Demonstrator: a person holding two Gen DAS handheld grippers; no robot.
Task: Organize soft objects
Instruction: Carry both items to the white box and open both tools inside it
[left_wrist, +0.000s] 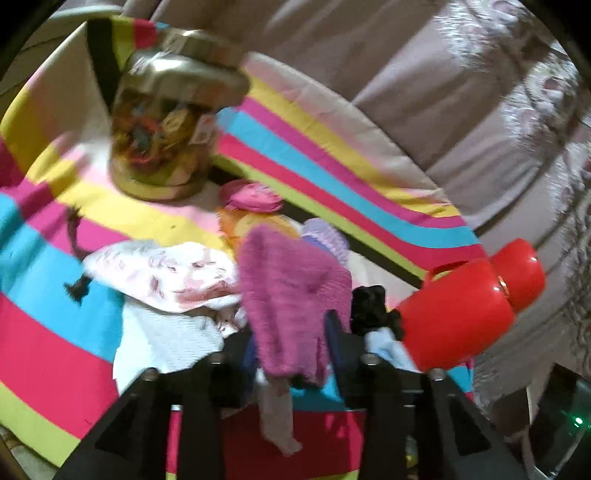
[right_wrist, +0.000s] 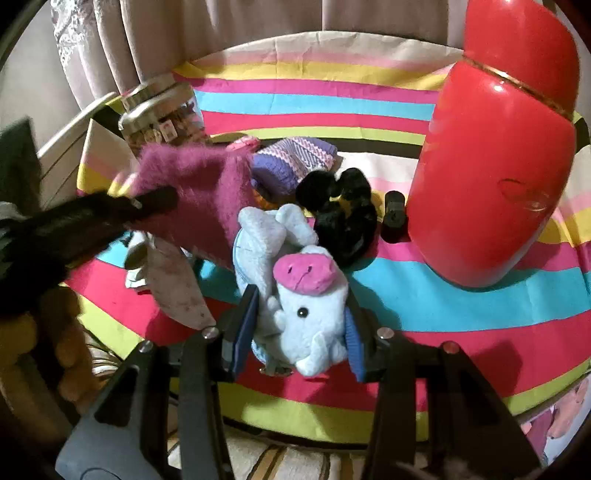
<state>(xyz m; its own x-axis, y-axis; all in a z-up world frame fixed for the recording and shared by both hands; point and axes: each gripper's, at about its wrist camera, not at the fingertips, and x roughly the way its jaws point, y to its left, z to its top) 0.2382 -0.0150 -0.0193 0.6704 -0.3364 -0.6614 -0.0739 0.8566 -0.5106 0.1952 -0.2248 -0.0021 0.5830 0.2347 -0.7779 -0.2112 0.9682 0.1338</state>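
While my left gripper (left_wrist: 288, 339) jaws clench the fuzzy magenta knit (left_wrist: 291, 295) lifted above the striped surface (left_wrist: 48, 332), my right gripper (right_wrist: 299, 325) jaws straddle the pale-blue plush toy (right_wrist: 306, 317), seemingly pinching it, so I judge sorting is mid-way and next needs a drop spot.
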